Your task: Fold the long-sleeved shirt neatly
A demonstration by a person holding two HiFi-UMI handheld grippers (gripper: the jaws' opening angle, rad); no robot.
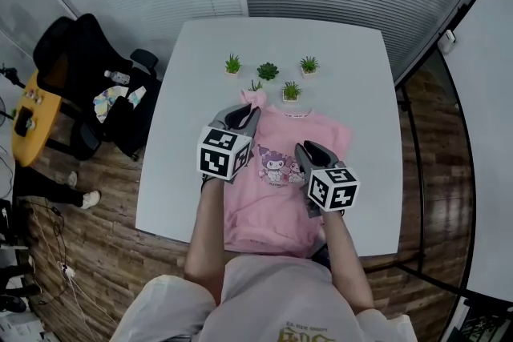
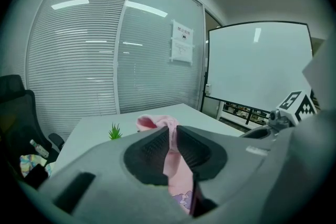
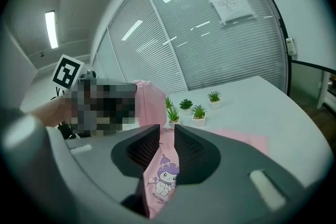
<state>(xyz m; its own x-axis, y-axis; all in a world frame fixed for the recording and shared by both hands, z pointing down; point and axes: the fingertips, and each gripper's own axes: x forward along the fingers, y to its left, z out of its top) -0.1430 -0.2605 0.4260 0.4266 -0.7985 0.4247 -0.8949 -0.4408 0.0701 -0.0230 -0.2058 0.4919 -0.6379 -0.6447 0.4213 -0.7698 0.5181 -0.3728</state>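
Note:
A pink long-sleeved shirt [image 1: 264, 208] with a cartoon print lies on the white table [image 1: 353, 76] at its near edge. My left gripper [image 1: 243, 118] is shut on a pink sleeve end [image 1: 253, 98] and holds it lifted over the shirt's upper left. In the left gripper view the pink cloth [image 2: 170, 162] is pinched between the dark pads of the left gripper [image 2: 172, 136]. My right gripper [image 1: 307, 151] is shut on a fold of the shirt beside the print. The right gripper view shows the printed cloth [image 3: 163, 173] hanging between the pads of the right gripper [image 3: 167, 139].
Several small potted plants [image 1: 268, 71] stand in a cluster on the table just beyond the shirt. A black office chair [image 1: 88, 68] and a yellow table [image 1: 36, 112] are on the floor to the left. Blinds and glass walls close off the far side.

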